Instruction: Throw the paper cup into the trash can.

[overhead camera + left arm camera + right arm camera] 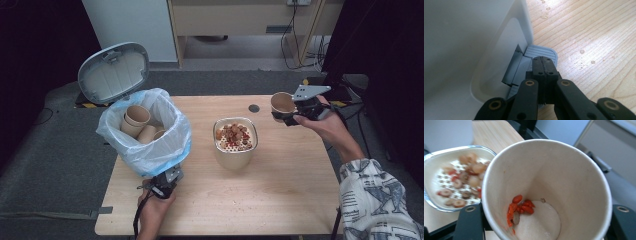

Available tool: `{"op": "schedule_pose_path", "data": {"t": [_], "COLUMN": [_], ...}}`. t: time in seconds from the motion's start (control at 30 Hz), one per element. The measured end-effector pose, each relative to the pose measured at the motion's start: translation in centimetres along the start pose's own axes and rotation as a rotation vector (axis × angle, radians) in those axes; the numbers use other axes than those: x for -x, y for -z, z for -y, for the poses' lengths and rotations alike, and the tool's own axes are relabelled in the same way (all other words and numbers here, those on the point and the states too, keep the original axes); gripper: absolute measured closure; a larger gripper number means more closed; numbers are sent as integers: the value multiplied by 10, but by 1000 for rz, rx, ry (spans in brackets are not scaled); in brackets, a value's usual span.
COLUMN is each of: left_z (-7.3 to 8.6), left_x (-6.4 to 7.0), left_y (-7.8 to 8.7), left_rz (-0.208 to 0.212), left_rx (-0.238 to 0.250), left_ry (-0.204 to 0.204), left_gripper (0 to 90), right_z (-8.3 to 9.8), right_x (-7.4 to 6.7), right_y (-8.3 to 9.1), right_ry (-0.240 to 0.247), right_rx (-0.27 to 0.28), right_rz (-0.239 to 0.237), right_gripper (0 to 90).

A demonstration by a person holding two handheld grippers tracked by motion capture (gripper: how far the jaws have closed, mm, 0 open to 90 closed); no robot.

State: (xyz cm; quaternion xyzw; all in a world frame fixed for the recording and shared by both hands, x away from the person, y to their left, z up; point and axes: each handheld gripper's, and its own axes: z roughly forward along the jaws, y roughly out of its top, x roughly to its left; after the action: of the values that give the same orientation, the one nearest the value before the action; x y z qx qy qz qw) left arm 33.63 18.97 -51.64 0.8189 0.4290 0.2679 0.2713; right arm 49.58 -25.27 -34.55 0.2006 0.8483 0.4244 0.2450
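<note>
My right gripper point(289, 116) is shut on a brown paper cup point(282, 104), held tilted above the table's far right. In the right gripper view the cup point(564, 177) has a few red berries point(520, 206) stuck at its bottom. A strainer bowl point(235, 141) holding dried fruit pieces point(233, 136) stands mid-table; that bowl point(439, 170) lies left of the cup. My left gripper point(166, 181) sits low at the base of the white bin point(145, 131); its jaws are shut and rest on the bin's grey foot pedal point(541, 53).
The bin's lid point(113, 72) stands open, and its bag holds several used paper cups point(136, 119). Water drops point(584, 55) dot the wooden table point(280, 195). A dark round spot point(254, 108) marks the far side of the tabletop.
</note>
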Motion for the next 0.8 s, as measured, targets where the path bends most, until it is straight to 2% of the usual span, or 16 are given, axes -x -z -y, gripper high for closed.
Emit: {"op": "schedule_pose_path", "data": {"t": [0.07, 0.2, 0.4, 0.5, 0.8], "left_z": [0, 0, 0, 0, 0], "left_x": [0, 0, 0, 0, 0], "left_y": [0, 0, 0, 0, 0], "left_rz": [0, -1, 0, -1, -2], "left_rx": [0, 0, 0, 0, 0], "left_ry": [0, 0, 0, 1, 1], "left_gripper": [895, 896, 896, 895, 895], "right_z": [-1, -3, -4, -6, -14], "right_x": [1, 2, 2, 2, 0], "right_y": [2, 4, 3, 3, 3], "right_ry": [-46, -88, -116, -147, -176], "right_rx": [15, 24, 22, 24, 16], "right_rz": [-38, -75, -108, -136, -159], "right_gripper": [323, 323, 323, 323, 323]}}
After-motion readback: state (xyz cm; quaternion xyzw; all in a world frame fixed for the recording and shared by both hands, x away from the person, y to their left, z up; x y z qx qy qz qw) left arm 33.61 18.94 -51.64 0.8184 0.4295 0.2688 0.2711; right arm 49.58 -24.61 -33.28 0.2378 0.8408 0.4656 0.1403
